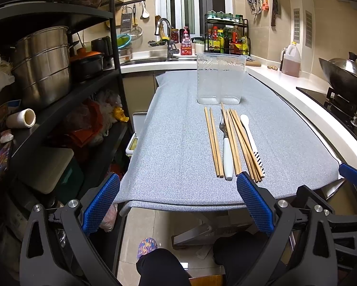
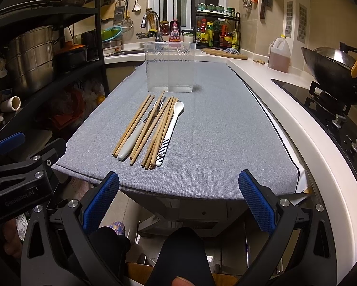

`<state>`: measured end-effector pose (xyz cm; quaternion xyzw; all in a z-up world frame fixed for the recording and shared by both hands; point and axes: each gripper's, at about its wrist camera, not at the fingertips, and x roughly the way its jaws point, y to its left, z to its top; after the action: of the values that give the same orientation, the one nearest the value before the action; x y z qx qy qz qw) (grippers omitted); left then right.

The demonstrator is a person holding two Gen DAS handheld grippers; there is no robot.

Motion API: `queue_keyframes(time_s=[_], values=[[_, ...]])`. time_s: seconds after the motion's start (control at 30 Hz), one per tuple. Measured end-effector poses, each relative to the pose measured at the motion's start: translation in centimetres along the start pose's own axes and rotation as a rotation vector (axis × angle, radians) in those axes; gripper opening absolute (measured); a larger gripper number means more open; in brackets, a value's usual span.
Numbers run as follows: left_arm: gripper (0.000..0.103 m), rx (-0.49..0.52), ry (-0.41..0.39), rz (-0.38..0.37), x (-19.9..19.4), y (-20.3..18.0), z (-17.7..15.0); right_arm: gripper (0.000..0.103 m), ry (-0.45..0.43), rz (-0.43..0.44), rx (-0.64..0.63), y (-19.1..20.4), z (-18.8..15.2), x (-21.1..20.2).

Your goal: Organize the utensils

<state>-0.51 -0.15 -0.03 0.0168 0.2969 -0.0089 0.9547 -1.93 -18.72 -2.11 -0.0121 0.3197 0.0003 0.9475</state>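
Left wrist view: the left gripper [image 1: 178, 200] stands wide apart and empty at the bottom of the frame, before the near edge of the grey table [image 1: 173, 147]. At upper centre a clear plastic holder [image 1: 220, 78] with two compartments stands upright, both empty. Just below it lie chopsticks [image 1: 240, 143], a white-handled fork [image 1: 227, 150] and a white spoon [image 1: 251, 140].

Right wrist view: the right gripper [image 2: 178, 197] is likewise wide and empty at the bottom. The holder [image 2: 169, 68] sits upper centre, nothing inside; chopsticks [image 2: 159, 131], fork [image 2: 140, 133] and spoon [image 2: 170, 133] lie mid-frame.
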Motion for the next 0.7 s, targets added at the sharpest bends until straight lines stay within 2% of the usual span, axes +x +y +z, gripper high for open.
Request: queue_keyframes(time_s=[0.7], values=[[0.095, -0.001, 0.001, 0.001, 0.05, -0.05, -0.12, 0.098, -0.002, -0.001, -0.002, 0.09, -0.04, 0.01]])
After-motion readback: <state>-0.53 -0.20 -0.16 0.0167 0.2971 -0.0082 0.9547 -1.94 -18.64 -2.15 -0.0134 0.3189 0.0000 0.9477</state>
